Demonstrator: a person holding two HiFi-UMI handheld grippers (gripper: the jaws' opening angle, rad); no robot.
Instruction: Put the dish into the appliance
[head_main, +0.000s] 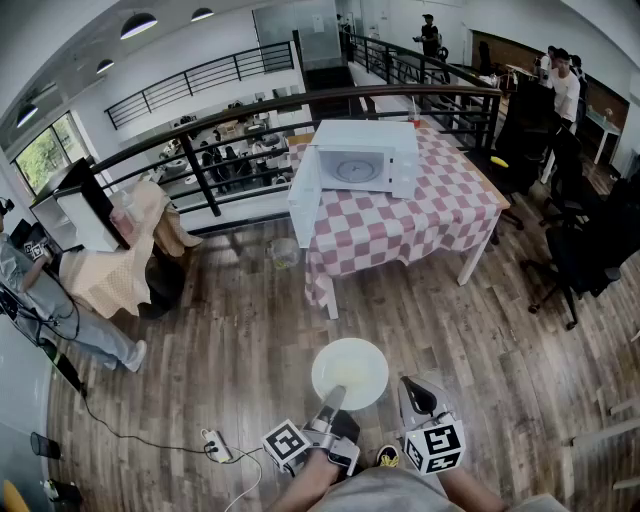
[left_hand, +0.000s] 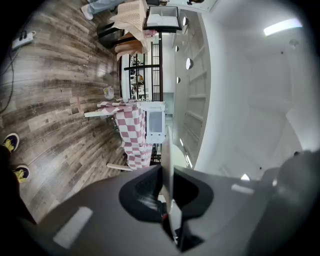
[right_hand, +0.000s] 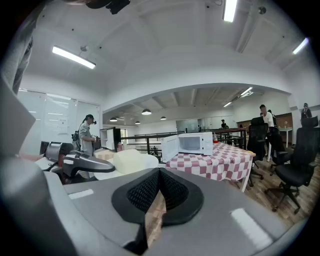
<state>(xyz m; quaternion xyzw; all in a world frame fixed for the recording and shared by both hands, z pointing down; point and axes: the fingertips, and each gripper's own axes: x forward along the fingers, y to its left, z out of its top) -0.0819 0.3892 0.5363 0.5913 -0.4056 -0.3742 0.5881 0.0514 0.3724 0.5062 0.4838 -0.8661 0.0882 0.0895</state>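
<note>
In the head view the near rim of the white plate (head_main: 350, 372) is covered by the left gripper (head_main: 333, 398), so the pinched edge itself does not show. The holder's forearms (head_main: 305, 490) run off the bottom edge. The left gripper view gives the plate edge-on only — neither face can be seen — and its lower part disappears between the pads. In the right gripper view the left gripper's body hides part of the plate. The open microwave (head_main: 362, 165) is too small to make out its cavity in detail. A person (head_main: 25, 275) at the left is cut off by the frame — as is an office chair (head_main: 600, 245) at the right.
</note>
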